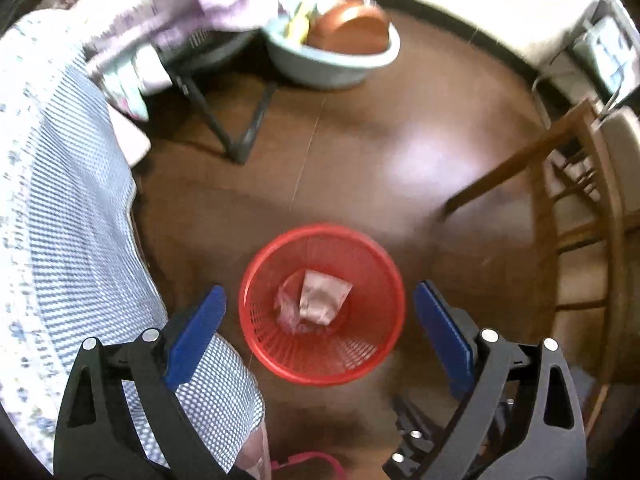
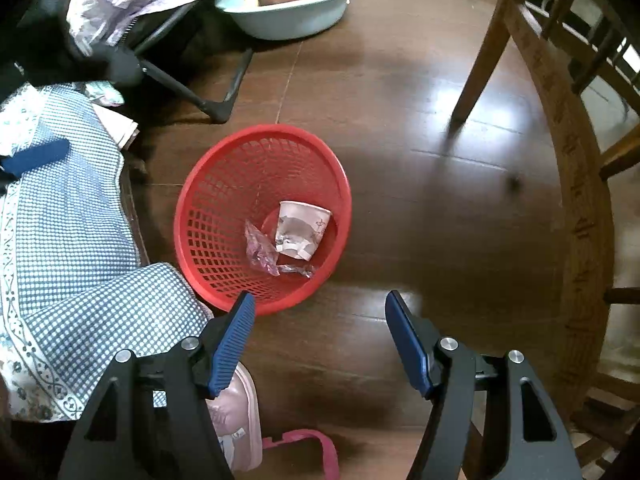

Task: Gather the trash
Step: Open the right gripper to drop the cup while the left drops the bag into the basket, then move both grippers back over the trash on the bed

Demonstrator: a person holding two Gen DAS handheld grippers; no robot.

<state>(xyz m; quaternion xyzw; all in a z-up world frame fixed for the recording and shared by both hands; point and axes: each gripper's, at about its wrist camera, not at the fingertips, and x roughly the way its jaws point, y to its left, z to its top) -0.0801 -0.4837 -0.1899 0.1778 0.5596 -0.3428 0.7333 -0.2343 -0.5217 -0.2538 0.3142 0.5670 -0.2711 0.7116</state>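
A red mesh basket [image 1: 372,272] stands on the dark wooden floor. In it lie a crumpled white paper cup [image 1: 324,298] and a clear plastic wrapper [image 1: 288,312]. My left gripper [image 1: 320,290] hangs straight above the basket, open wide, nothing between its blue pads. In the right wrist view the basket [image 2: 224,156] sits up and to the left, with the cup [image 2: 302,228] and wrapper [image 2: 260,248] on its bottom. My right gripper [image 2: 321,297] is open and empty over bare floor just in front of the basket's near rim.
A blue checked cloth [image 1: 68,200] drapes along the left, close to the basket. Behind stand a black folding frame [image 1: 236,136] and a pale basin [image 1: 336,60] holding a brown bowl [image 1: 352,28]. A wooden chair [image 2: 560,120] fills the right. A pink shoe [image 2: 240,412] lies near my right gripper.
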